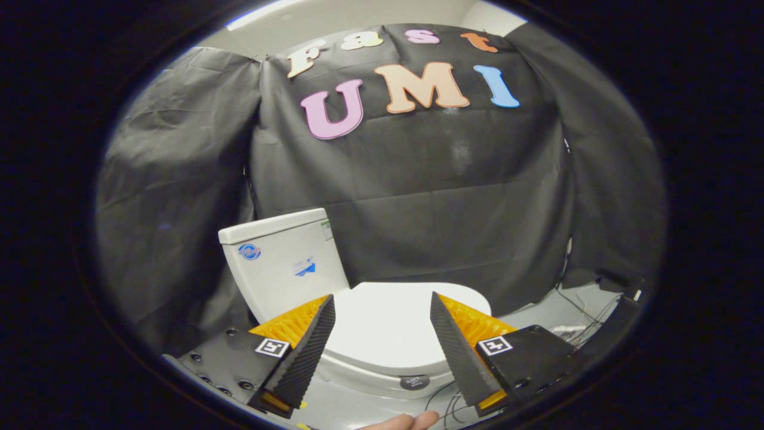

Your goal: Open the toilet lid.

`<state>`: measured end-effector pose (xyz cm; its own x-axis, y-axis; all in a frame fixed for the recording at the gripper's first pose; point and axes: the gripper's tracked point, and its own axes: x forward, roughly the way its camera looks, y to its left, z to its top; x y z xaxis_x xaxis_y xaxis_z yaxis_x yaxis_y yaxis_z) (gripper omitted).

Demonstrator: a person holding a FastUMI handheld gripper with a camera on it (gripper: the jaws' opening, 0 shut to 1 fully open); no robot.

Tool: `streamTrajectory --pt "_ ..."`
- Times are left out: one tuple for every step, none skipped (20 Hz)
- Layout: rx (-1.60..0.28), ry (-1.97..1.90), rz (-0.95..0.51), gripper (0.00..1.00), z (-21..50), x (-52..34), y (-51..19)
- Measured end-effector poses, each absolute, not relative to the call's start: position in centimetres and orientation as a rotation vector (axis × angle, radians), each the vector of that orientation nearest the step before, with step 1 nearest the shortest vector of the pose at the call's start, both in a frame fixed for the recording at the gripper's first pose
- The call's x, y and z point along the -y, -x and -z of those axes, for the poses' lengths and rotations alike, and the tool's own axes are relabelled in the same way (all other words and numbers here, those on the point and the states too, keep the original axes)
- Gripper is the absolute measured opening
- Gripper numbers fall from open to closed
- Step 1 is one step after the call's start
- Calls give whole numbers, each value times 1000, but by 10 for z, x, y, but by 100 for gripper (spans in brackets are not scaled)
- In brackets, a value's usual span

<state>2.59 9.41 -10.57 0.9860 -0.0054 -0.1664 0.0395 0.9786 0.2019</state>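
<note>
Fingertips of a hand [401, 423] peek in just below the gripper [382, 303], whose two fingers stand wide apart, gripping nothing. Between and beyond them lies the white toilet lid [388, 325] (closed flat on the bowl), with the white tank [280, 263] behind it toward the left finger. Loose cables [588, 310] trail on the floor past the right finger.

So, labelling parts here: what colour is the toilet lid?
White, plain; the toilet lid shows in the gripper view.
</note>
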Motion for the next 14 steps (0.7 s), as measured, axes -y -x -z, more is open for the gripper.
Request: streamTrajectory --pt "-194 -233 30 99 115 -93 -26" --pt "-221 -252 48 99 125 -92 -24" --pt "-235 -268 71 99 131 -89 -22" --pt "-241 -289 83 99 134 -87 -20" --pt "-245 -313 85 99 137 -88 -18" --pt "-244 -338 90 99 139 -88 -17" --pt "-234 -363 94 99 139 -87 -15" --pt "-220 -388 105 99 139 -83 -14" --pt "-207 -421 104 99 140 -83 -14" --pt "-214 -453 100 98 145 -87 -13" --pt "-232 -481 98 98 151 -88 -13" --pt "-264 -510 97 97 163 -91 -12" --pt "-296 -545 95 97 174 -93 -9" --pt "-320 -573 93 97 182 -97 -2"
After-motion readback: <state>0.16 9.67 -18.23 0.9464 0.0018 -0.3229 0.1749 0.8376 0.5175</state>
